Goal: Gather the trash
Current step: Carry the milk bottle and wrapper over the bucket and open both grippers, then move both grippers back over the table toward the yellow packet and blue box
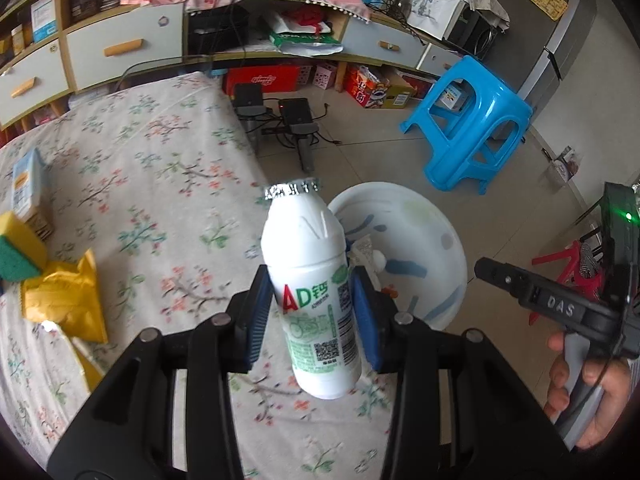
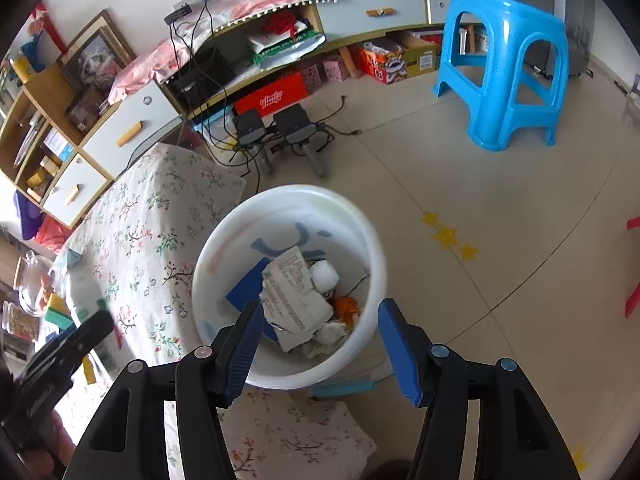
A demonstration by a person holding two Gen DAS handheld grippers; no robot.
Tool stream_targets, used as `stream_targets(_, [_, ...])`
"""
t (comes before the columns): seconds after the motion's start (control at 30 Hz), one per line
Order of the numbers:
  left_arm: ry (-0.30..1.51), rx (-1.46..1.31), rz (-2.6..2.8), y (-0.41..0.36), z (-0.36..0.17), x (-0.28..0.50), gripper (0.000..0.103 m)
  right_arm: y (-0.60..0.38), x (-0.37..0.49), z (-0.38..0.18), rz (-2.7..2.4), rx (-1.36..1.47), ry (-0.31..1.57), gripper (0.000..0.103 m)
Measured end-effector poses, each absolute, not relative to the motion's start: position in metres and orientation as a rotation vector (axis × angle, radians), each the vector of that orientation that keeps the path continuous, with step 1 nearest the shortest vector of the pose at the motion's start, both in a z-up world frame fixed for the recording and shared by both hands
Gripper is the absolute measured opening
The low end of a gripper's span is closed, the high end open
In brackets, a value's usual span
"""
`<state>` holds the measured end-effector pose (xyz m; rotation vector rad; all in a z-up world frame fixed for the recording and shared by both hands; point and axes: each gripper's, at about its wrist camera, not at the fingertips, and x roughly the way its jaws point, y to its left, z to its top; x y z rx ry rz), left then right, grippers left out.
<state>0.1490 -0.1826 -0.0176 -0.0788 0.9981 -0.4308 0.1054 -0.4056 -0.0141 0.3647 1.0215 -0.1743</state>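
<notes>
We see the white bin (image 2: pixel 288 368) on the floor off the floral bed's (image 1: pixel 140 168) right edge. Our left gripper (image 1: pixel 310 316) jaws clamp an upright milk-drink bottle (image 1: pixel 310 280) above the bed, bin just beyond-right. Right gripper (image 2: pixel 316 348) jaws hang half-open, empty, over the bin.

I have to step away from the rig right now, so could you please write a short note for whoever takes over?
Left tool: shut on the bottle, held upright above the bed's edge, next to the bin.
Right tool: open and empty, above the bin.
Done: paper, a blue piece and other scraps lie in the bin.
Left: drop the bottle in. Yellow wrapper, sponge and carton lie on the bed; whether all are trash I cannot tell.
</notes>
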Motion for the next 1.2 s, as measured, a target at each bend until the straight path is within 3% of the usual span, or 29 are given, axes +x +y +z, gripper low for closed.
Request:
stream_targets(0.4, [0.968,-0.049,-0.516,-0.236,-0.025,0.165,0.042,-0.426,0.092,-0.009,-0.193,0.389,0.995,0.063])
stream_targets(0.43, [0.973,-0.050,-0.525,-0.238,-0.026,0.167,0.043,-0.427,0.092,-0.009,-0.193,0.391,0.995,0.063])
stream_targets(0.5, [0.999,-0.047,-0.502,-0.238,-0.027,0.169,0.064,-0.426,0.093,-0.008,-0.191,0.393,0.995,0.063])
stream_targets(0.53, [1.004,-0.047,-0.482,-0.236,-0.027,0.169,0.081,-0.425,0.093,-0.008,-0.190,0.389,0.994,0.063])
stream_targets(0.57, [0.990,-0.049,-0.463,-0.232,-0.024,0.167,0.084,-0.423,0.093,-0.007,-0.188,0.383,0.992,0.063])
stream_targets(0.83, [1.001,-0.013,-0.410,-0.203,-0.017,0.159,0.085,-0.414,0.095,-0.006,-0.176,0.356,0.989,0.063])
stream_targets(1.2, [0.973,-0.021,-0.311,-0.130,-0.001,0.141,0.098,-0.394,0.102,-0.002,-0.148,0.319,0.987,0.064])
